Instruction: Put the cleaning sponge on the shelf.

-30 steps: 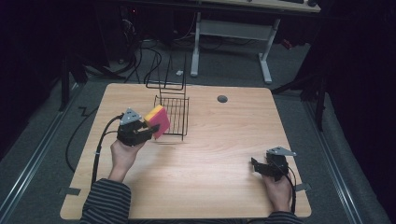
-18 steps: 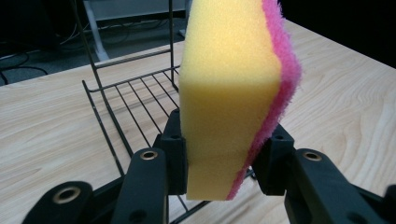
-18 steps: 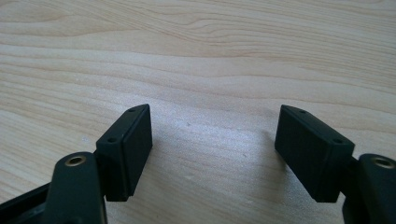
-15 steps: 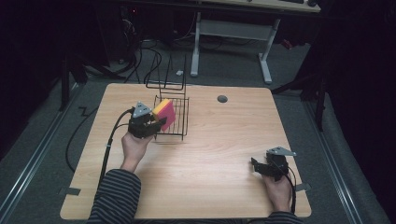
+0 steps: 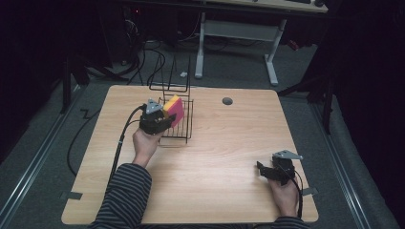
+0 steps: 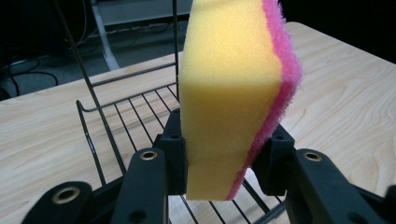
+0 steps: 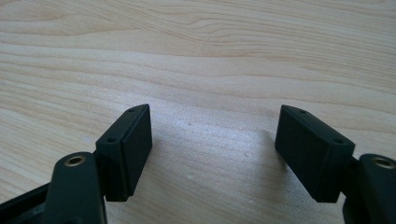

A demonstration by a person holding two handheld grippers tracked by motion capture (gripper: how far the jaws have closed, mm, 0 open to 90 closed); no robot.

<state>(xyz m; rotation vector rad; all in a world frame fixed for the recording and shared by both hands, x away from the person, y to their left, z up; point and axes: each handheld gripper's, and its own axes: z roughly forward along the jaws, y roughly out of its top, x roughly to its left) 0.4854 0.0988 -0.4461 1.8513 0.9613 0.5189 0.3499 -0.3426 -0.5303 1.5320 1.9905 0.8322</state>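
The sponge [image 6: 231, 100] was yellow foam with a pink scouring layer along one face. The wire rack [image 5: 179, 125] was black. The counter [image 5: 219, 181] was light wood with a wavy grain pattern. The left tool [image 5: 157, 121] and the right tool [image 5: 273, 172] were black, each topped by a grey plate. The sleeve [image 5: 122, 200] bore dark and grey stripes. The floor [image 5: 43, 157] was grey.

Light wooden table [image 5: 224, 157], round grommet hole [image 5: 227, 101]; grey carpet floor [image 5: 43, 157]; white-legged desk [image 5: 236, 33] behind; black cables [image 5: 153, 62] on floor; surroundings dark, table lit.
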